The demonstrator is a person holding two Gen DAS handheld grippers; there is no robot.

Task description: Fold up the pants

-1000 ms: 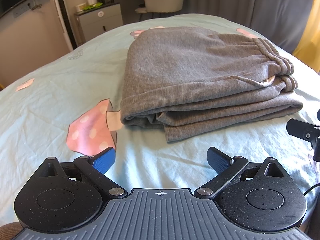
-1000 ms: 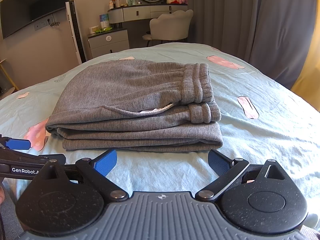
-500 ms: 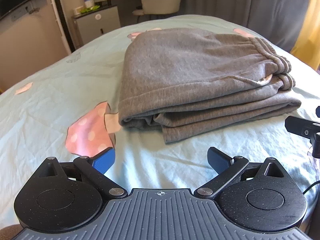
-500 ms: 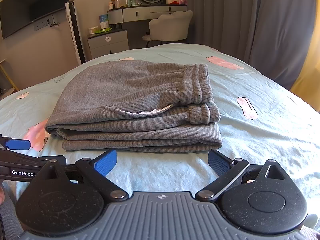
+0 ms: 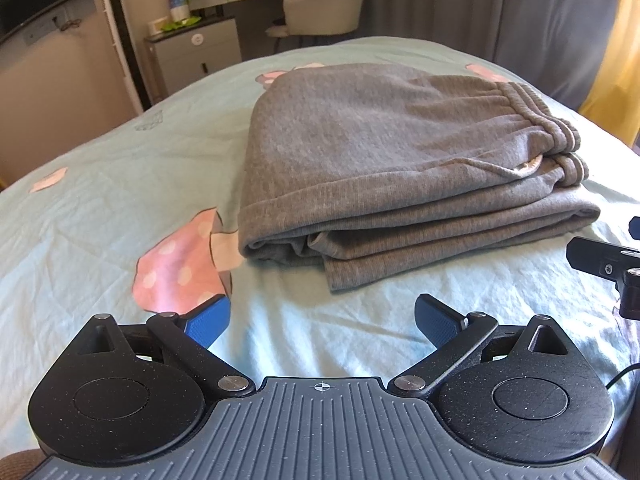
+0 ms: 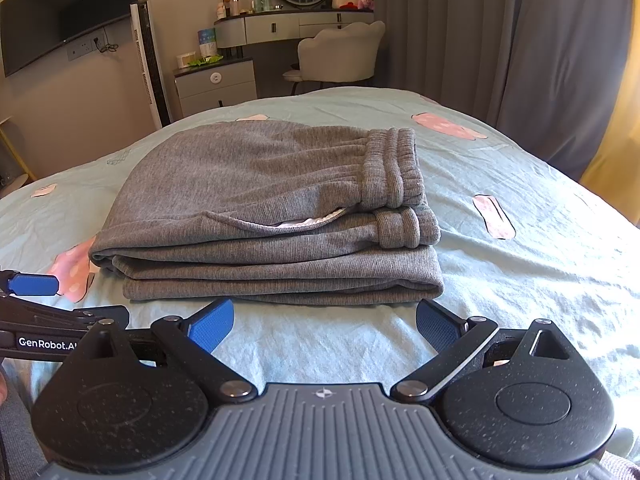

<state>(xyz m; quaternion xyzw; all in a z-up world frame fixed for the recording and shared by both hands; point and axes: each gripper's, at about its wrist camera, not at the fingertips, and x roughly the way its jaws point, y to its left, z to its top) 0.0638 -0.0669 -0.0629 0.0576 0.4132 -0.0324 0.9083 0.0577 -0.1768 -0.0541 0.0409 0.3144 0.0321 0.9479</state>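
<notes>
One pants (image 6: pixel 272 216) pile, folded in stacked layers, lies mid-bed (image 6: pixel 520 280); waistband at pile's right end. Your two grippers sit near pile's front edge, touching nothing: left gripper (image 5: pixel 320 322) fingers spread wide, empty; right gripper (image 6: pixel 324 320) fingers likewise apart, empty. No containers in view.

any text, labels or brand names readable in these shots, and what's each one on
"GenRobot.A", cut off by the right gripper's body: white print on the side of the left gripper, right wrist view.
White-and-blue box on the cabinet: has print, including what may be a number, too small to read.
Bottles on the vanity: labels too small to read.
Grey pants: no label or print in view.
Left wrist view: nothing readable.
</notes>
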